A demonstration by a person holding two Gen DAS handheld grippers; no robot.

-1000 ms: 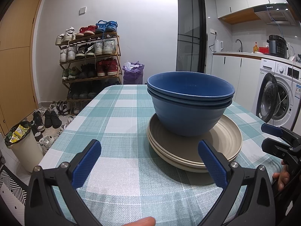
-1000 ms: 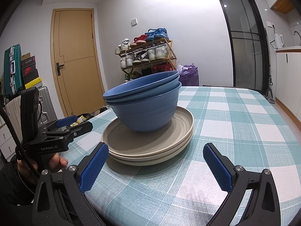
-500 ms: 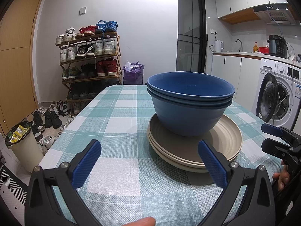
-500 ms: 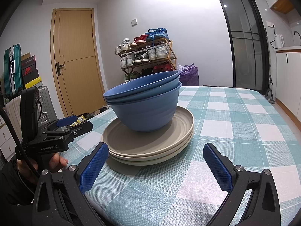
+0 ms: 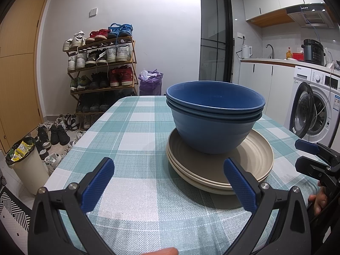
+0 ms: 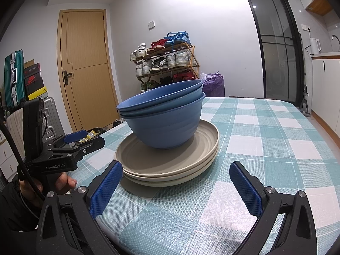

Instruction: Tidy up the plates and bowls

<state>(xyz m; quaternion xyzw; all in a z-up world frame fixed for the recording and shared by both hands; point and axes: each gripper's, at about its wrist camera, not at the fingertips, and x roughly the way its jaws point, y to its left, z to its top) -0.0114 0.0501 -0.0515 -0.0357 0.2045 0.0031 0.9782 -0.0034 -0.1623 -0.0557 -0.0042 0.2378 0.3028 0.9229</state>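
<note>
Nested blue bowls [image 5: 214, 116] [image 6: 163, 116] stand on a stack of beige plates [image 5: 250, 165] [image 6: 170, 165], all on a teal checked tablecloth [image 5: 136, 144] [image 6: 265, 140]. My left gripper [image 5: 170, 174] hovers open over the near table edge, just short of the plates, nothing between its blue pads. My right gripper [image 6: 176, 180] is open too, its fingers spread in front of the plate stack without touching it. Each gripper shows in the other's view: the right gripper [image 5: 312, 155] at the far right, the left gripper [image 6: 80, 140] at the left, held by a hand [image 6: 63, 182].
A shoe rack [image 5: 102, 72] stands beyond the table, a purple bag [image 5: 150, 82] beside it. A waste bin [image 5: 25, 165] sits on the floor at left. A washing machine [image 5: 314, 106] and counter are at right. A wooden door [image 6: 85, 72] and suitcases [image 6: 14, 78] show left.
</note>
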